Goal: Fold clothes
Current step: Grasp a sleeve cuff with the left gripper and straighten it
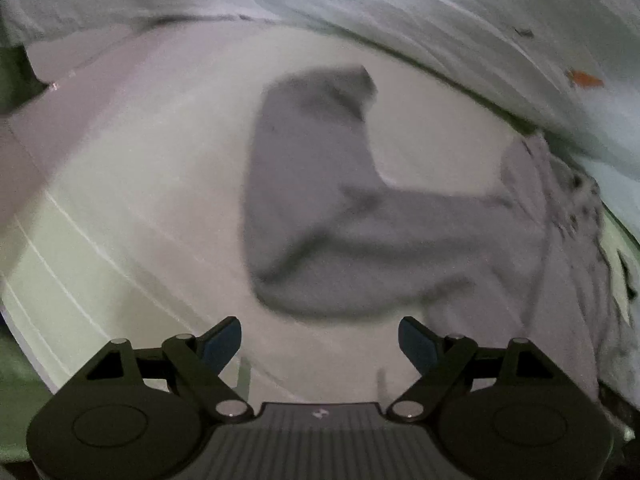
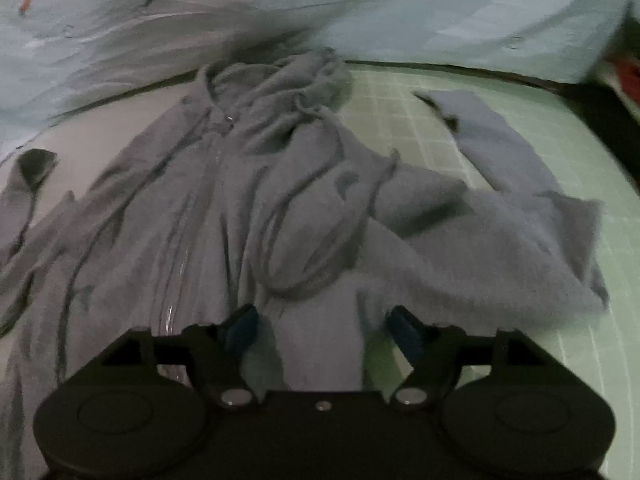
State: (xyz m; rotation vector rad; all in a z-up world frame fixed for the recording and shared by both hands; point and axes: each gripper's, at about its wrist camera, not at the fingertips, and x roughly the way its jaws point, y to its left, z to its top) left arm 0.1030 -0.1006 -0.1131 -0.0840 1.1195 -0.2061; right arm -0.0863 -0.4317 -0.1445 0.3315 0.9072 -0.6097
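A grey zip-up hoodie (image 2: 256, 208) lies spread face up on the work surface, hood (image 2: 288, 80) at the far end, drawstrings looping over the chest. Its right sleeve (image 2: 500, 152) bends back across the green mat. In the left wrist view the other sleeve (image 1: 320, 216) lies bent in an L on the pale surface, joined to the body (image 1: 560, 264) at the right. My left gripper (image 1: 320, 344) hovers open just short of that sleeve, nothing between its fingers. My right gripper (image 2: 322, 326) is open above the hoodie's lower front, its blue pads (image 2: 242, 330) close over the fabric.
A pale blue sheet with small orange carrot prints (image 2: 440, 12) is bunched along the far edge. A green grid cutting mat (image 2: 592, 320) covers the right side of the surface; a pale board (image 1: 120, 184) lies under the left sleeve. Something red (image 2: 628, 72) sits at the far right.
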